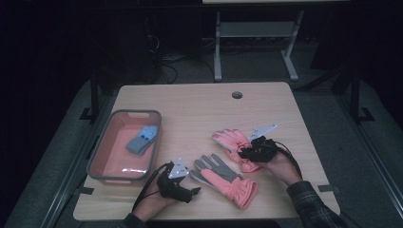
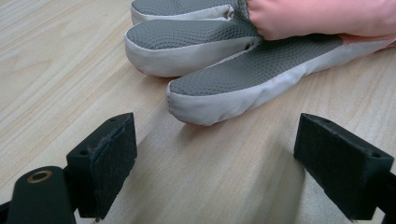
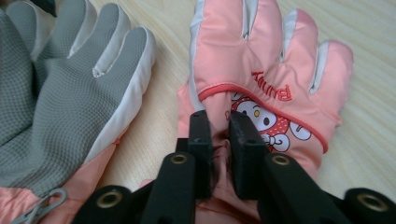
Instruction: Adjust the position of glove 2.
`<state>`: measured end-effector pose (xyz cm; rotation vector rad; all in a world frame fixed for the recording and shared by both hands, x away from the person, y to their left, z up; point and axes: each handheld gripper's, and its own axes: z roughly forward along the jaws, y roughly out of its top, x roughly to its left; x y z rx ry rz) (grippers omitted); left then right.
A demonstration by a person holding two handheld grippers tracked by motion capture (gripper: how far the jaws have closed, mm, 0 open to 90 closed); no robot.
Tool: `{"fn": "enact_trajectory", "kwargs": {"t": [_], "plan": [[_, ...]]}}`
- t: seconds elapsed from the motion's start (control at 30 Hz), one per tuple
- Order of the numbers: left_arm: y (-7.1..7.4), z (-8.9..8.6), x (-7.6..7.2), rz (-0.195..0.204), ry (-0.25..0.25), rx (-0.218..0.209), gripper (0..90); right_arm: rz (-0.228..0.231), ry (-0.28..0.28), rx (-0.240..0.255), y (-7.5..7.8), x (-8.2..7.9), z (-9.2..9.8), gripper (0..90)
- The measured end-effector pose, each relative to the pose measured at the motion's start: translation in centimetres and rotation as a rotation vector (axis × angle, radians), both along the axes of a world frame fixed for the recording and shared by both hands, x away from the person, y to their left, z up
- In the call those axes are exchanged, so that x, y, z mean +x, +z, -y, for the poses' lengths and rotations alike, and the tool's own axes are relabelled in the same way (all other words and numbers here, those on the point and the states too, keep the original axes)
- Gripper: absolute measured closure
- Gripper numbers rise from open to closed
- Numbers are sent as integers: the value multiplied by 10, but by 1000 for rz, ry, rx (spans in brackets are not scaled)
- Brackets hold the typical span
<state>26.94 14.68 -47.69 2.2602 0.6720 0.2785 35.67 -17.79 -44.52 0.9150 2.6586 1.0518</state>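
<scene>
From where I sit, the surface [image 1: 199, 109] is bare wood and gives the fabric little to catch on, so anything I drag will slide rather than lift.

The biggest thing at risk is the pink glove [image 3: 261, 88] lying back-up under my right claw [image 3: 219, 140]. That claw is clenched on a small pinch of its fabric just behind the cartoon patch. I judge that a thin hold: if I raise it quickly the fold may slip out from between the pads, or the glove may swing and knock the grey-palmed glove [image 3: 60, 88] that lies just to the left of that claw.

The grey-palmed glove [image 2: 243, 79] lies palm-up with its fingertips just ahead of my left claw [image 2: 215, 163], which is released, its jaws standing wide with nothing between them and resting low near the wood. If I push forward from here, I expect the pads to shove the fingertips along instead of straddling them, and closing low could pinch just the white edge.

The one container is the pink tub [image 1: 97, 159] with a grey rim, to the left of my left claw [image 1: 183, 183]. A small blue-grey folded item [image 1: 142, 139] lies inside it toward the far end; I cannot tell what it is. The rest of the tub floor is bare.
</scene>
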Motion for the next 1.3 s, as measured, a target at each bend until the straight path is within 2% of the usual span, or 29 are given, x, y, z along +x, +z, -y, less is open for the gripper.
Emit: {"fn": "enact_trajectory", "kwargs": {"t": [0.2, 0.43, 0.57, 0.9, 1.0, 1.3], "plan": [[0, 0, 0, -2, 0, 2, 125, 9, 5, 59, 10, 1, 11, 832], [0, 0, 0, -2, 0, 1, 125, 25, 7, 154, 28, -2, 22, 849], [0, 0, 0, -2, -1, 2, 125, 22, 31, 171, 31, -5, 22, 856], [0, 0, 0, 1, 0, 0, 125, 41, 100, 250, 54, -24, 17, 861], [1, 0, 0, 2, -4, 8, 125, 40, 121, 253, 59, -32, 12, 862], [0, 0, 0, -5, 2, -2, 125, 43, 195, 277, 65, -53, 1, 862]]}}
